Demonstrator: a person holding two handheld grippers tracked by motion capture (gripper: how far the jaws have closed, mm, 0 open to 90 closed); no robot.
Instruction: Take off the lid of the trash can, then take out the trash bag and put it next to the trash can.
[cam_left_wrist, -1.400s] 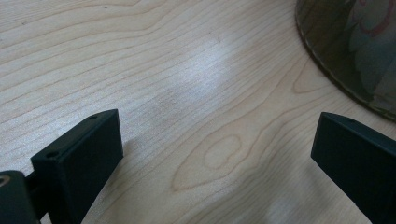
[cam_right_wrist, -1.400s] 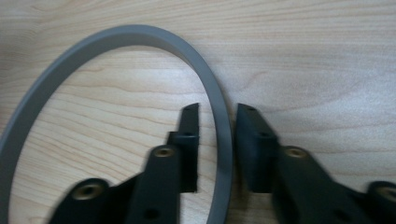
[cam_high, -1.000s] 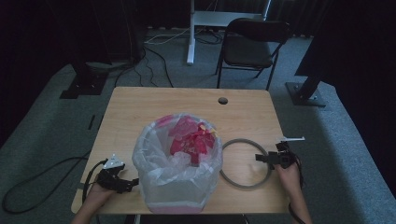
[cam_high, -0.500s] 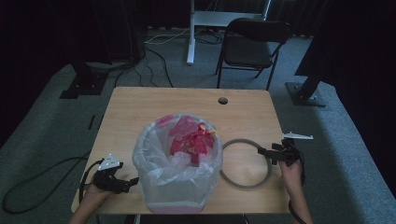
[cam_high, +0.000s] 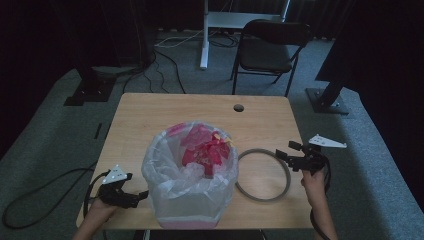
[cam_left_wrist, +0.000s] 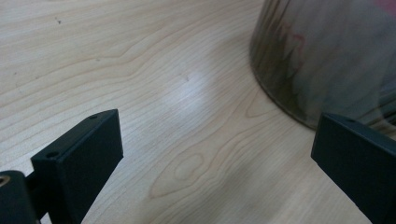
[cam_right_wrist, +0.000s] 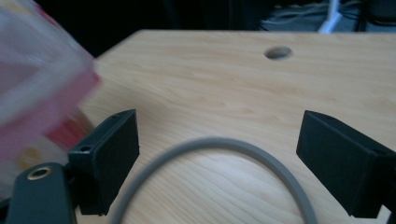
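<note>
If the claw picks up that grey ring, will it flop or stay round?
The grey ring probably stays round: it lies in an even circle. It looks thin, so likely light. Lying flat on the table, it shouldn't roll, though the right claw might slide it.

1. Left gripper (cam_high: 131, 196) low at the near left, gripped by the left hand (cam_high: 100, 210), jaws pointing right and spread wide apart with nothing between them, clear in the left gripper view (cam_left_wrist: 212, 158)
2. Left forearm entering from the bottom edge, grey plate on top tilted
3. Right gripper (cam_high: 286, 150) at the right side, held up by the right hand (cam_high: 312, 177), jaws pointing left and wide apart, also empty in the right gripper view (cam_right_wrist: 217, 158)
4. Right forearm (cam_high: 322, 217) rising from the lower right, cable looping beside it
</note>
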